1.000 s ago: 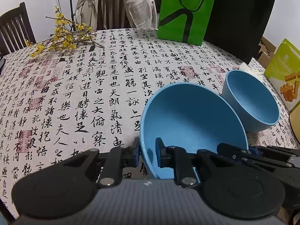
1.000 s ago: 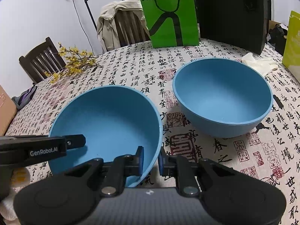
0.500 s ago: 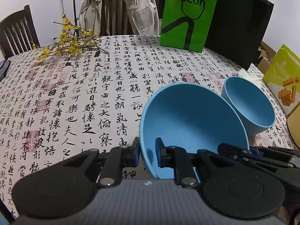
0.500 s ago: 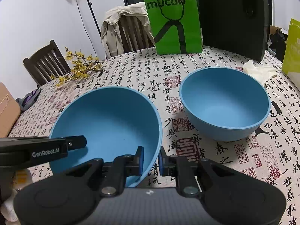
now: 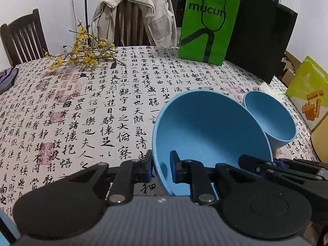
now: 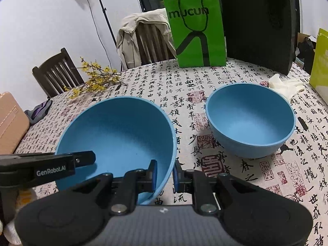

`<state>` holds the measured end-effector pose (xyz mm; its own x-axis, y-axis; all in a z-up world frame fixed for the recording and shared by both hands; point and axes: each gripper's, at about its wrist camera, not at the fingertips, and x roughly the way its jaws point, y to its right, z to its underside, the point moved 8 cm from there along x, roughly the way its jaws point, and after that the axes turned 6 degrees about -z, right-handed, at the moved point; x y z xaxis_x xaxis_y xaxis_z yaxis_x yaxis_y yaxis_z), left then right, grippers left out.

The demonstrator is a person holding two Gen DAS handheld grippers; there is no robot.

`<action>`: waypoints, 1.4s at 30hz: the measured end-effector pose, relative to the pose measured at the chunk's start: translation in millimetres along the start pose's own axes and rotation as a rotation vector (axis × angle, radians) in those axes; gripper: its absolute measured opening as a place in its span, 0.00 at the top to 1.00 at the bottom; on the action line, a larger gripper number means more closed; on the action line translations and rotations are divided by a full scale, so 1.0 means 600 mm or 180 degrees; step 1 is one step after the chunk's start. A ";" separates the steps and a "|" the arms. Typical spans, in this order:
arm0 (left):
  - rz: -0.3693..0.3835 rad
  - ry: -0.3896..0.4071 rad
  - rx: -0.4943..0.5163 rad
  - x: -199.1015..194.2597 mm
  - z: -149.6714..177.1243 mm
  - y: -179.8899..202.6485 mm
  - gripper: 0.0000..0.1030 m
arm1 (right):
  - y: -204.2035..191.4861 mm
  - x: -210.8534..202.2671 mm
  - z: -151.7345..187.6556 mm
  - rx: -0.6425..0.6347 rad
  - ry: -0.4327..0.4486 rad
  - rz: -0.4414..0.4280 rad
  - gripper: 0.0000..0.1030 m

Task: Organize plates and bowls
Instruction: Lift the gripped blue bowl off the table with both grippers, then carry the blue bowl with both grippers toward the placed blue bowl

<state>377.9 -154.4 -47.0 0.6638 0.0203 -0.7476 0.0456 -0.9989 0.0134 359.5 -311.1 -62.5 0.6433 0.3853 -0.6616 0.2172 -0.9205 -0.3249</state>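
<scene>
Both tongs, left gripper [image 5: 161, 165] and right gripper [image 6: 165, 173], pinch opposite rim points of the held blue bowl [image 6: 121, 135], tilted above the tablecloth [image 6: 184, 86]; rigid, smooth, probably light. Second bowl [image 6: 251, 121] rests nearby.

Pretty even indoor light, bright enough, no harsh glare. Heavy fisheye bend at the edges, with dark vignette corners. The smaller matte blue bowl [image 6: 251, 121] drops a soft shadow to its left on the calligraphy-print desk cloth [image 6: 196, 86]. Print stays sharp; nothing looks motion-blurred.
</scene>
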 end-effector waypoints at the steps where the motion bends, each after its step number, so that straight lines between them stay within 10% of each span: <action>1: -0.0003 0.0007 -0.0002 -0.003 0.001 -0.002 0.83 | -0.002 -0.002 0.000 -0.0002 0.0007 -0.0007 0.85; 42: -0.0114 0.0225 -0.0210 -0.076 0.035 -0.086 0.83 | -0.101 -0.021 0.027 -0.0025 -0.0035 -0.0034 0.85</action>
<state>329.8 -104.6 -27.7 0.7118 0.0613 -0.6997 0.1179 -0.9925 0.0330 326.6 -259.3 -45.3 0.6326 0.3959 -0.6656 0.2299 -0.9167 -0.3267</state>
